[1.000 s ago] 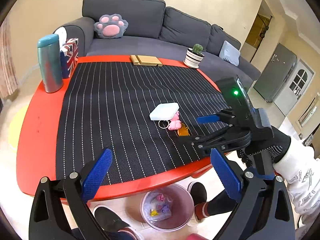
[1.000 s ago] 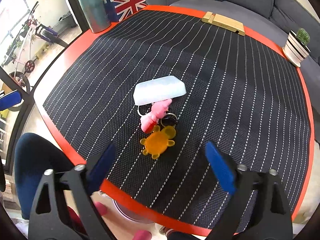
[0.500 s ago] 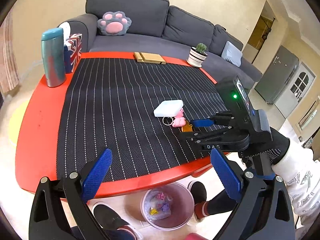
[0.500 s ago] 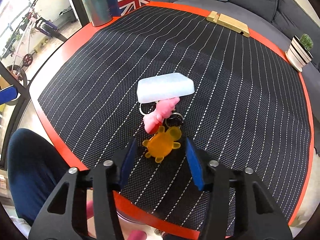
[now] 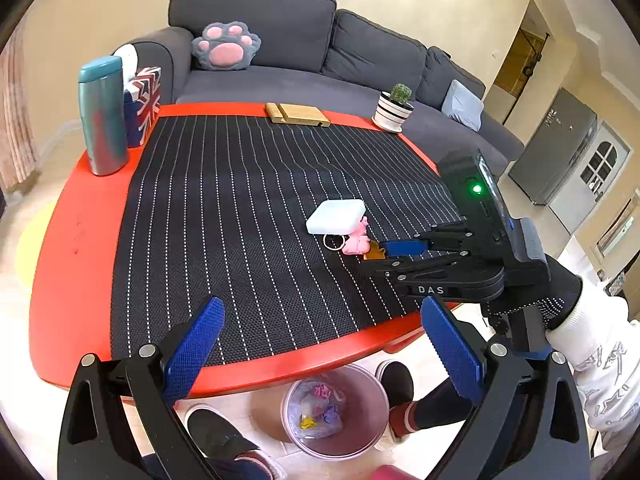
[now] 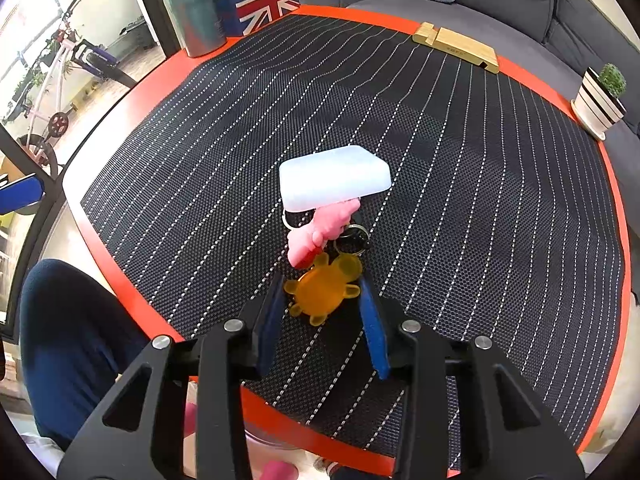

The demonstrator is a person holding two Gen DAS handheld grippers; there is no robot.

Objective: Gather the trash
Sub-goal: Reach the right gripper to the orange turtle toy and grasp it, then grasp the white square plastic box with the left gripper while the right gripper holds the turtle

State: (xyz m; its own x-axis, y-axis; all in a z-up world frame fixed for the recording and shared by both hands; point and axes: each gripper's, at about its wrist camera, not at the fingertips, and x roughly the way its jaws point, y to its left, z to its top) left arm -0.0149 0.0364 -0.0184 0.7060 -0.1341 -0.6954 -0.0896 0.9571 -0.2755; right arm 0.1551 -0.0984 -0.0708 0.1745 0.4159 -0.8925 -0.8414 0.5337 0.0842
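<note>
Status: collection is partly done and still under way

Bin: a pink waste bin (image 5: 336, 412) stands on the floor under the near edge of the red table (image 5: 72, 280), between the person's shoes. It already holds several crumpled scraps in a clear liner, so some trash appears to be collected.

Remaining on the table: 3 small items lie clustered on the striped mat (image 6: 480, 200), touching or overlapping one another:
- an orange bear-shaped piece (image 6: 322, 290), nearest the table edge
- a pink figure (image 6: 316, 236) with key rings attached
- a white block (image 6: 334, 182) behind them

Right tool (image 6: 322, 308): its jaws are closing around the orange piece, which sits between the 2 blue pads. The left pad looks to be at the piece's edge; the right pad seems just beside it. A firm pinch is not yet evident, and the piece rests on the mat.

Left tool (image 5: 324, 348): spread wide, holding nothing, hanging above the near table edge roughly over the bin.

Other objects (a teal flask, flag-printed box, wooden block, potted cactus) stand at the table's far rim and do not look like trash.

Judgement: at least 3 items remain; none of these has reached the bin
</note>
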